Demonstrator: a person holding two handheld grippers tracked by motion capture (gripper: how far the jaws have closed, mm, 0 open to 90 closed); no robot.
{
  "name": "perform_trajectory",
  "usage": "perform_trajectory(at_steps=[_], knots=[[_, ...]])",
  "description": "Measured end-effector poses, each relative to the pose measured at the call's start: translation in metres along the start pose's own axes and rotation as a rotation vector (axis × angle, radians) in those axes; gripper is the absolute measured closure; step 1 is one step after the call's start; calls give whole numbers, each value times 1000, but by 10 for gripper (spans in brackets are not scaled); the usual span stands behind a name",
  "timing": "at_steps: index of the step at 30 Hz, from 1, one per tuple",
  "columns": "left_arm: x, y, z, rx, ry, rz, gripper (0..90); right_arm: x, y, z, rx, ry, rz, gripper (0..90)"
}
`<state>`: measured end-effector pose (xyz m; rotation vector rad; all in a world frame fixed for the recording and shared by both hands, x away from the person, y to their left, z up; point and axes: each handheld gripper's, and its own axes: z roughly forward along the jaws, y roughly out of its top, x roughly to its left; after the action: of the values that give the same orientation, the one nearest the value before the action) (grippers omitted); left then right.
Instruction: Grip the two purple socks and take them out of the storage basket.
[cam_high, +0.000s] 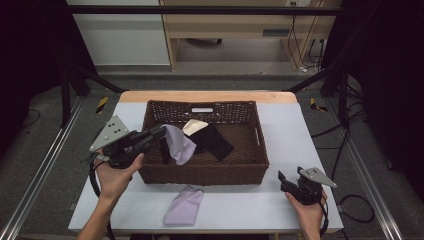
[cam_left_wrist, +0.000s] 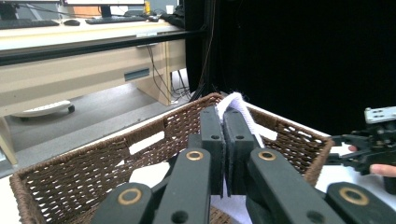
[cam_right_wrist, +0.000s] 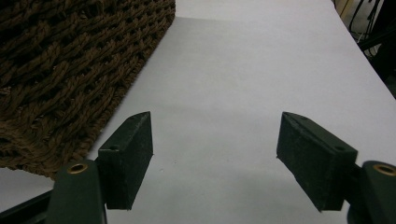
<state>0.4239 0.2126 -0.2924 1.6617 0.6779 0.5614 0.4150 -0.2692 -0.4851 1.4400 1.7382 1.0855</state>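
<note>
**Left gripper has a lilac cloth pinched over the basket, right one sits wide open on the table**

So in the high view the left gripper (cam_high: 159, 134) is up at the left rim of the brown wicker basket (cam_high: 205, 172), just left of the frame's centre, and its jaws are clamped tight on a pale lilac cloth (cam_high: 180, 144). The cloth hangs from the jaw tips down into the left half of the basket, clear of the table. The left gripper view backs this up: the two black jaws are pressed together with a white-looking fold of the cloth (cam_left_wrist: 238, 108) poking out above and to the right of them, the basket's far wall (cam_left_wrist: 177, 122) right behind.

Inside the basket, to the right of the hanging cloth, there's a black cloth (cam_high: 216, 141) with a cream piece (cam_high: 194, 127) at its upper left edge.

A second lilac cloth (cam_high: 184, 205) lies flat on the white table (cam_high: 280, 135), bottom centre of the frame, just in front of the basket and touching nothing.

The right gripper (cam_high: 287, 181) is over in the lower right, held low by the person's hand (cam_high: 307, 209), well apart from both cloths. In the right gripper view its jaws are spread wide with nothing between them, just bare table (cam_right_wrist: 243, 79), and the basket's outer wall (cam_right_wrist: 70, 65) fills the upper left.
</note>
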Motion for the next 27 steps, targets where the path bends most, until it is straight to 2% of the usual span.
perform_trajectory(at_steps=[7,15,20,27], knots=[[-13,4,-24,-40,-32,19,878,0,0,0,-3,-5,-5,281],[-30,7,-42,-45,-60,60,878,1,0,0,-4,-5,-10,284],[-40,-9,-45,-16,-64,71,878,1,0,0,-5,-3,-10,283],[-45,-35,-47,37,-90,40,878,1,0,0,-5,-5,-8,283]])
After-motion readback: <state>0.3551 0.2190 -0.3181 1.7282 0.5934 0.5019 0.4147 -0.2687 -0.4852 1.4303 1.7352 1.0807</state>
